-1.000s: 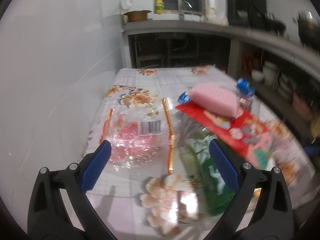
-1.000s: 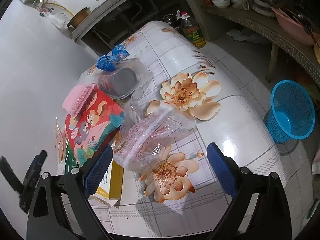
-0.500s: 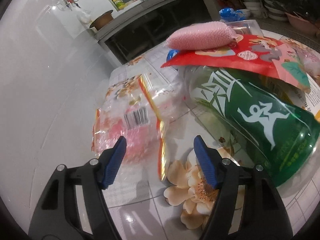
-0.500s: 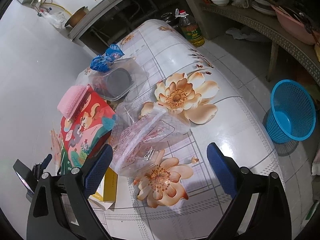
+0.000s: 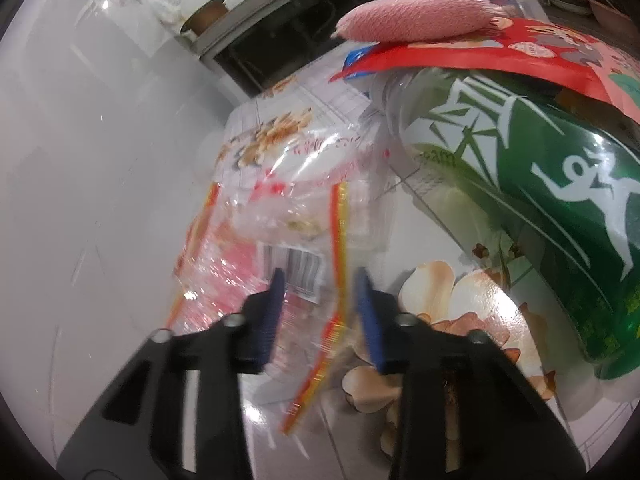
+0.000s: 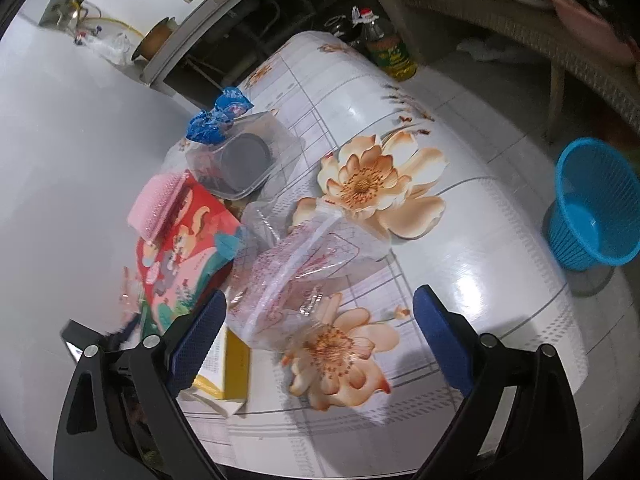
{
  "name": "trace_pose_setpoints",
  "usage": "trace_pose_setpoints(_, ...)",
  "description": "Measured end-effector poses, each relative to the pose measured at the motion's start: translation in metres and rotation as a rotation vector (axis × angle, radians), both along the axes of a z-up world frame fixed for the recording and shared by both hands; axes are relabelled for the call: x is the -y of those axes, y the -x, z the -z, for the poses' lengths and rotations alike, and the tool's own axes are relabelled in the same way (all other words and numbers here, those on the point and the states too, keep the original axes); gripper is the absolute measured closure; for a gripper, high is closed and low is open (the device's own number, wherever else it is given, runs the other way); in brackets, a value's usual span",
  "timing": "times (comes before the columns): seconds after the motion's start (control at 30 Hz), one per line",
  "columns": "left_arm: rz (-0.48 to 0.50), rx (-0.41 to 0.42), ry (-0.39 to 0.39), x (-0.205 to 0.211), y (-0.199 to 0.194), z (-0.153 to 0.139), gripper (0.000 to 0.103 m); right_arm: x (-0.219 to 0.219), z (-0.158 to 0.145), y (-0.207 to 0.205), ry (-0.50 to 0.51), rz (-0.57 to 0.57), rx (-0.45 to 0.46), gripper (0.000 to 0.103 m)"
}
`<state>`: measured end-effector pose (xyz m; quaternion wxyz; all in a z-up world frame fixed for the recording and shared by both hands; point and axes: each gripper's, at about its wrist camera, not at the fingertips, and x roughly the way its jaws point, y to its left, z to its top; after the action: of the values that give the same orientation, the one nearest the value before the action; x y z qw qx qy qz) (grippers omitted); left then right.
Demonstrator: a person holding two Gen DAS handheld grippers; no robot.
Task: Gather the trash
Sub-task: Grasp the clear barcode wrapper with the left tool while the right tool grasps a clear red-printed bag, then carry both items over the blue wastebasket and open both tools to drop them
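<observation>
The left gripper (image 5: 320, 308) is right on the clear snack wrapper (image 5: 288, 220), the one with the barcode label and the orange-yellow seal strip; its jaws are closing, the wrapper's near edge is between the blue pads, and I can't quite tell if they've bitten yet. To do this well, I'd say let the pads close fully on the seam, where the film is doubled and stiffest, before any lift; thin plastic slips out of a half-shut grip. Just to that gripper's right lies the green plastic bottle (image 5: 552, 208), with a red snack bag (image 5: 540, 60) and a pink sponge (image 5: 416, 20) stacked above it; a straight lift toward the holder should keep the wrapper from dragging them. The right gripper (image 6: 320, 344) hovers with jaws wide apart over a crumpled clear bag (image 6: 296, 276) on the flowered tablecloth (image 6: 480, 240); the blue basket (image 6: 592, 208), probably the bin, sits on the floor far to its right.
</observation>
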<state>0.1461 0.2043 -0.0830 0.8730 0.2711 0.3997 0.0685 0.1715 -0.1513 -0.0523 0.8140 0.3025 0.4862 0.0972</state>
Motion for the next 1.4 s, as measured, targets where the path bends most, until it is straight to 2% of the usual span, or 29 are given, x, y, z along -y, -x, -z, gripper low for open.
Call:
trace_pose_setpoints(0.03,-0.014,-0.003,0.020,-0.003,-0.001,-0.001,0.085,0.001,0.002,-0.002,-0.031,-0.002,-0.009,0.014)
trace_pose_setpoints(0.17,-0.050,0.013,0.061,-0.010,0.000,-0.003,0.092,0.001,0.008,-0.010,-0.110,0.001,-0.044,0.017)
trace_pose_setpoints(0.33,-0.073,0.061,0.078,-0.013,0.004,-0.014,0.099,-0.004,0.018,-0.019,-0.132,0.016,-0.092,0.027)
trace_pose_setpoints(0.5,-0.099,0.110,0.081,-0.014,0.017,-0.026,0.102,-0.014,0.027,-0.030,-0.164,0.020,-0.122,0.037)
trace_pose_setpoints(0.57,-0.115,0.123,0.095,-0.016,0.023,-0.031,0.102,-0.017,0.028,-0.034,-0.167,0.017,-0.125,0.043)
trace_pose_setpoints(0.63,-0.131,0.139,0.111,-0.017,0.030,-0.036,0.102,-0.020,0.031,-0.038,-0.171,0.017,-0.132,0.055)
trace_pose_setpoints(0.83,-0.170,0.188,0.143,-0.023,0.043,-0.053,0.102,-0.017,0.037,-0.036,-0.196,0.016,-0.132,0.070)
trace_pose_setpoints(1.1,-0.203,0.270,0.156,-0.022,0.059,-0.085,0.102,0.000,0.032,-0.021,-0.196,0.023,-0.095,0.074)
trace_pose_setpoints(1.4,-0.195,0.375,0.124,-0.003,0.078,-0.129,0.102,0.030,0.022,0.001,-0.186,0.047,-0.044,0.075)
